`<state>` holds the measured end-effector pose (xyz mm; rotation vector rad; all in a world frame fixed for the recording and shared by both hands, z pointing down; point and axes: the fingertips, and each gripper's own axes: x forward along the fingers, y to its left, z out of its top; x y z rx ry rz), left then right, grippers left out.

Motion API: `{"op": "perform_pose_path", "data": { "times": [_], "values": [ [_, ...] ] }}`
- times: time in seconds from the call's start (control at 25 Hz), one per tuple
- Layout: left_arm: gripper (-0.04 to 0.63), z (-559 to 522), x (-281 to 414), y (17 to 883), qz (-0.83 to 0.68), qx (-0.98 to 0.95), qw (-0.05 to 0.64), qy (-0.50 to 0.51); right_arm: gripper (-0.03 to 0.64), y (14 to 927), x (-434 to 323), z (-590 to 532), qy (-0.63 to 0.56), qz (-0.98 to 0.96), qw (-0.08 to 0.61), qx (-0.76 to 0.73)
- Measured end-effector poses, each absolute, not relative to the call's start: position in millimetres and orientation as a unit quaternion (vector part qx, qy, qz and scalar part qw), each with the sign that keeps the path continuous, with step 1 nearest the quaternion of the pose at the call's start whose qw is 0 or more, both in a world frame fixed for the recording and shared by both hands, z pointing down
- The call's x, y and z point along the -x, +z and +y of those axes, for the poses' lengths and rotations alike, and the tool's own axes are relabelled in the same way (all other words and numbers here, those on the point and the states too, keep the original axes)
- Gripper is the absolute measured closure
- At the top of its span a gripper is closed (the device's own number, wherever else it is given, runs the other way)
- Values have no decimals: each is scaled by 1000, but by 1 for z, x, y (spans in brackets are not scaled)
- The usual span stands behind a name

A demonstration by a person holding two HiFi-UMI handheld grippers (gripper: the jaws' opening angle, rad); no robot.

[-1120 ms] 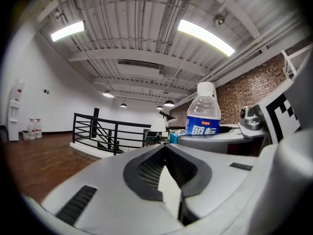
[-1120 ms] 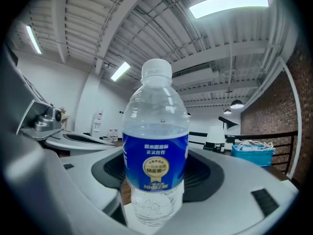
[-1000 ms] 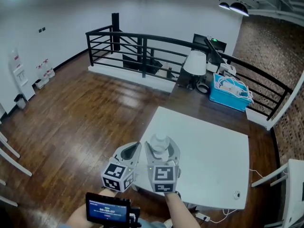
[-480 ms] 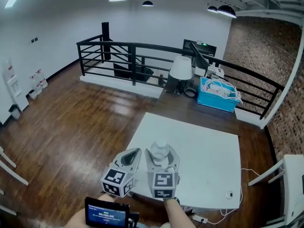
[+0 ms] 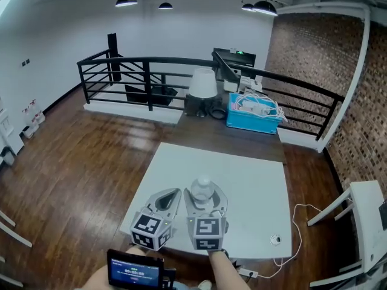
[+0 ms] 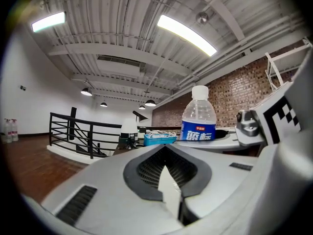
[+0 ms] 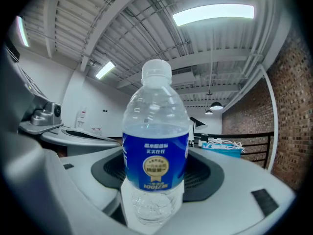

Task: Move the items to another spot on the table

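Note:
My right gripper (image 5: pixel 205 197) is shut on a clear water bottle (image 5: pixel 204 189) with a white cap and blue label. It holds the bottle upright over the near left part of the white table (image 5: pixel 248 180). In the right gripper view the bottle (image 7: pixel 155 151) fills the middle, gripped low between the dark pads (image 7: pixel 205 177). My left gripper (image 5: pixel 171 195) hovers just left of it, jaws together and empty. In the left gripper view its pads (image 6: pixel 146 168) meet around nothing, and the bottle (image 6: pixel 199 119) shows behind to the right.
A small round object (image 5: pixel 276 240) with a white cable lies near the table's front right corner. Beyond the table, a dark desk holds a blue bin of cables (image 5: pixel 253 113) and a white lamp (image 5: pixel 202 83). A black railing (image 5: pixel 139 77) runs behind. White furniture (image 5: pixel 369 216) stands right.
Both grippers have moved together level along the table's near side, the bottle still held. In the head view the table and room have slid left.

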<state>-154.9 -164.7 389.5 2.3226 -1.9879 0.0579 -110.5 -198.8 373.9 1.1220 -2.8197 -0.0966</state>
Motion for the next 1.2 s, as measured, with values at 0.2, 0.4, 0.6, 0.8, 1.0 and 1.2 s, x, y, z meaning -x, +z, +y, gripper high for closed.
{"op": "perform_pose_path", "data": {
  "times": [0.2, 0.4, 0.6, 0.8, 1.0, 1.2],
  "values": [
    [580, -178, 116, 389, -635, -771, 40, 22, 324, 375, 72, -214, -36, -921, 51, -385],
    [580, -189, 81, 390, -624, -780, 41, 25, 324, 374, 36, -223, -32, -915, 51, -399],
    [580, -200, 38, 392, -605, -795, 40, 28, 324, 378, -6, -234, -32, -906, 48, -418],
    [580, -217, -8, 393, -579, -813, 39, 31, 324, 382, -51, -248, -25, -895, 45, -443],
    [580, -237, -51, 398, -565, -823, 39, 30, 324, 390, -100, -266, -26, -882, 54, -468],
    [580, -255, -95, 405, -540, -840, 39, 33, 324, 398, -146, -280, -25, -866, 60, -496]
  ]
}}
